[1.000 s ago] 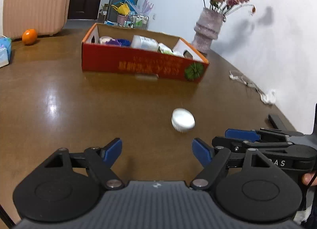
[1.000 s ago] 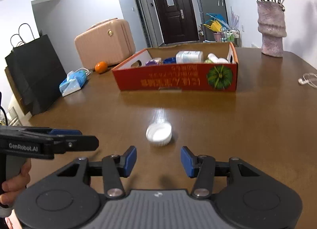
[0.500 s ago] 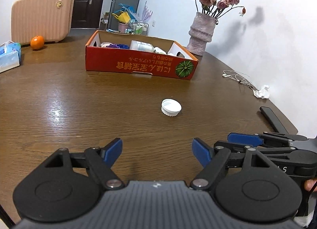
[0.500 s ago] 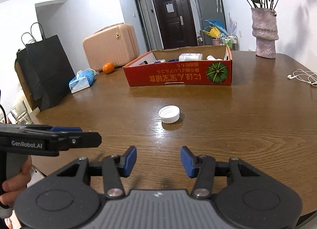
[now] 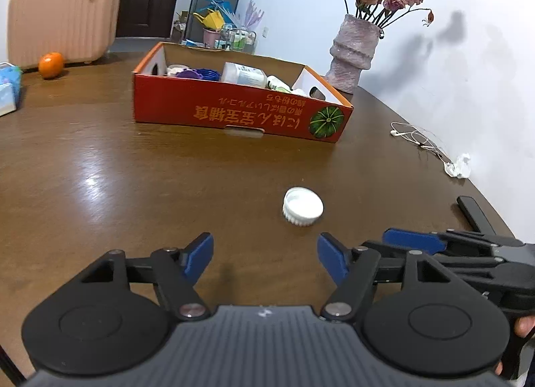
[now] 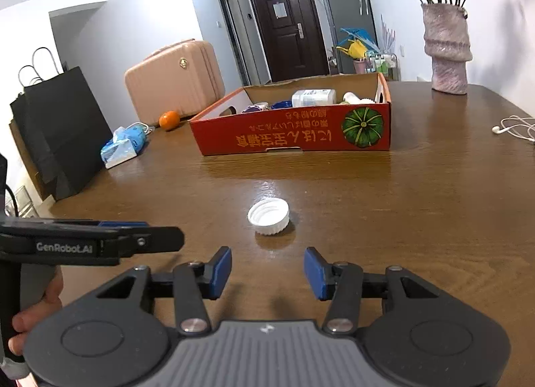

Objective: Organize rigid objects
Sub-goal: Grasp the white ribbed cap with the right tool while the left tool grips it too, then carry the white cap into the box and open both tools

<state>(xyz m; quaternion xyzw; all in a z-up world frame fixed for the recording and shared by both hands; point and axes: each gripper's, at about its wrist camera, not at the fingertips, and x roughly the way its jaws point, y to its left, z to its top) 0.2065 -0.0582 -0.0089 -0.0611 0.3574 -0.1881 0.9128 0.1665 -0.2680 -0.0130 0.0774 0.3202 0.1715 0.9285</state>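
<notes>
White bottle cap (image 6: 268, 216) lies open side up near the desk's (image 6: 434, 203) middle, apart from the red cardboard box (image 6: 294, 134), evidently awaiting pickup. Right gripper (image 6: 267, 268) open, facing it; left gripper (image 5: 264, 255) open alongside. Only the right view shows the cap's threads.

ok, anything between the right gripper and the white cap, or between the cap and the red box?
Nothing visible. The right gripper is open, with the white cap just ahead; only bare table lies between the cap and the red box.
</notes>
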